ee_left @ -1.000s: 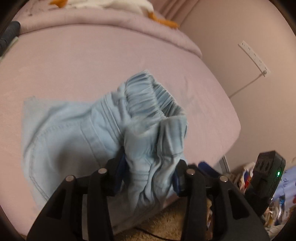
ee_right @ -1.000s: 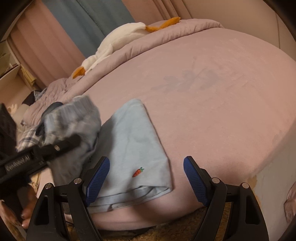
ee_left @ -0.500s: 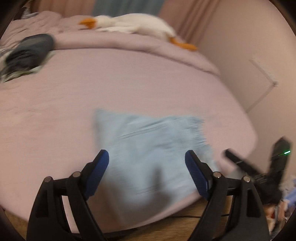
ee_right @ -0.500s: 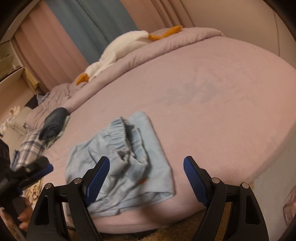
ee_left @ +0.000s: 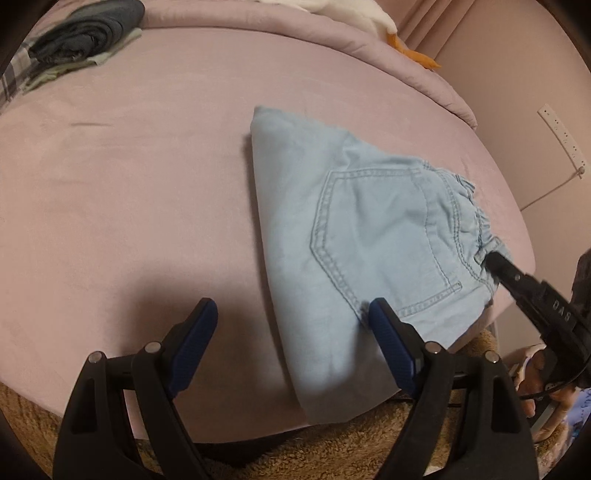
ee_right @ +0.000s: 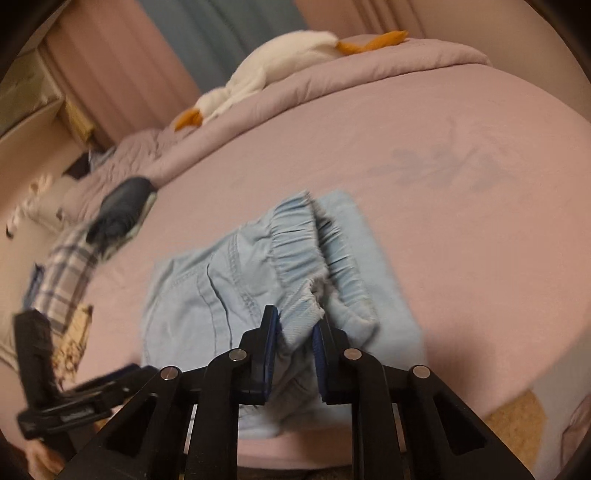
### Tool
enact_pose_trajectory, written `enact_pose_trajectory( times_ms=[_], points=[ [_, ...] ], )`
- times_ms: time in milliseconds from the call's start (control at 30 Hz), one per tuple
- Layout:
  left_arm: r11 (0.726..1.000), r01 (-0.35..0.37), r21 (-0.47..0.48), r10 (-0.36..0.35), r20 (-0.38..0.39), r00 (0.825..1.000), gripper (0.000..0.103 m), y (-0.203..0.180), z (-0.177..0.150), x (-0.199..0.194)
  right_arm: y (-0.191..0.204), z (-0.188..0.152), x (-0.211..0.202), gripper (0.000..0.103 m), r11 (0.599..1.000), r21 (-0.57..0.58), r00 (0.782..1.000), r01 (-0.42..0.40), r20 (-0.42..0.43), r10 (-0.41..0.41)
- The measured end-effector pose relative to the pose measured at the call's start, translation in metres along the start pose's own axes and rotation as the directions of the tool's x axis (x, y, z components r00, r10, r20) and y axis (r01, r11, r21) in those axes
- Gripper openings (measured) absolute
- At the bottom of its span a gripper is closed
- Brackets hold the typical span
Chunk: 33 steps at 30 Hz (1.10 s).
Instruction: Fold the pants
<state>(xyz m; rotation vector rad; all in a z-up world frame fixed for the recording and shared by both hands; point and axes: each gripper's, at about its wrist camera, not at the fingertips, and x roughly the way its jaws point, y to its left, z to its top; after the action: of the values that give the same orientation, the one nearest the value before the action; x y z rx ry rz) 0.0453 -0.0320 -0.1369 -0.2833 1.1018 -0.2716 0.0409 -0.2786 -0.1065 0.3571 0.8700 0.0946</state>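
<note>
Since half a second ago our right gripper (ee_right: 293,328) has moved in from its wide-open hover above the bed and closed its blue pads on the gathered waistband of the light blue pants (ee_left: 354,236); a full second back, the left one had been pinching that bundle up off the sheet, and it has since let go. Now our left gripper (ee_left: 291,325) has its jaws spread wide and holds nothing. In the left wrist view, its right fingertip (ee_left: 384,325) sits just at the near edge of the denim, by the lower corner of the stitched back pocket (ee_left: 384,240), while the left fingertip (ee_left: 199,325) is over bare pink sheet, well apart from the cloth. So the garment lies ahead of and to the right of the open jaws, not between them.

The pants rest folded on the pink bed (ee_left: 129,184), near its front right corner, with one end draping slightly over the mattress edge. The elastic waistband (ee_right: 314,254) is ruffled and partly lifted where our right gripper pinches it, and from the left wrist view the tip of that gripper reaches the waistband from the right.

Farther back on the bed we see a dark rolled garment (ee_left: 88,33) on plaid cloth and a white plush goose (ee_right: 266,70) lying along the quilt.
</note>
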Motion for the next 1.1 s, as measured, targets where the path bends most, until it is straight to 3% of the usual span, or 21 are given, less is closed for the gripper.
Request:
enact_pose_trajectory(
  times_ms=[300, 367, 433, 467, 667, 733, 800, 833, 900, 1100],
  points=[
    [0.999, -0.025, 0.031, 0.025, 0.007, 1.000, 0.086, 0.000, 0.000, 0.007, -0.010, -0.006, 0.011, 0.018, 0.999, -0.004, 0.996, 0.052, -0.067, -0.052],
    [1.000, -0.019, 0.025, 0.019, 0.004, 1.000, 0.085, 0.000, 0.000, 0.007, -0.007, 0.001, 0.004, 0.034, 0.998, -0.002, 0.996, 0.068, -0.061, -0.068],
    [1.000, -0.013, 0.019, 0.013, 0.003, 1.000, 0.085, -0.001, 0.000, 0.008, -0.005, 0.009, -0.001, 0.068, 0.997, 0.004, 0.997, 0.075, -0.003, -0.075],
    [1.000, -0.008, 0.016, 0.008, 0.002, 1.000, 0.084, -0.001, 0.000, 0.009, -0.005, 0.013, -0.002, 0.070, 0.998, 0.002, 0.997, 0.069, 0.018, -0.069],
    [1.000, 0.028, 0.004, -0.028, 0.006, 1.000, 0.084, 0.001, 0.000, 0.002, -0.004, 0.024, 0.042, 0.070, 0.999, 0.004, 0.995, -0.033, -0.095, 0.033],
    [0.999, 0.034, 0.002, -0.034, 0.020, 0.999, 0.084, 0.001, 0.000, -0.004, -0.001, 0.019, 0.061, 0.070, 0.999, -0.032, 0.990, -0.006, -0.144, 0.002],
    [0.999, 0.032, -0.016, -0.031, 0.041, 0.999, 0.083, 0.001, 0.003, -0.010, 0.003, 0.015, 0.063, 0.064, 0.998, -0.063, 0.994, 0.003, -0.109, -0.009],
    [0.999, 0.033, -0.032, -0.031, 0.061, 0.998, 0.083, 0.001, 0.005, -0.014, 0.003, 0.014, 0.062, 0.049, 0.998, -0.056, 0.995, -0.008, -0.102, 0.003],
    [0.998, 0.052, -0.034, -0.049, 0.098, 0.994, 0.083, 0.000, 0.011, -0.021, 0.002, 0.014, 0.055, 0.035, 0.998, -0.001, 0.995, -0.060, -0.084, 0.059],
    [1.000, -0.003, -0.016, 0.006, 0.137, 0.991, 0.083, -0.005, 0.033, -0.019, 0.010, 0.021, 0.006, 0.026, 0.997, 0.003, 0.996, -0.071, 0.048, 0.071]
  ],
)
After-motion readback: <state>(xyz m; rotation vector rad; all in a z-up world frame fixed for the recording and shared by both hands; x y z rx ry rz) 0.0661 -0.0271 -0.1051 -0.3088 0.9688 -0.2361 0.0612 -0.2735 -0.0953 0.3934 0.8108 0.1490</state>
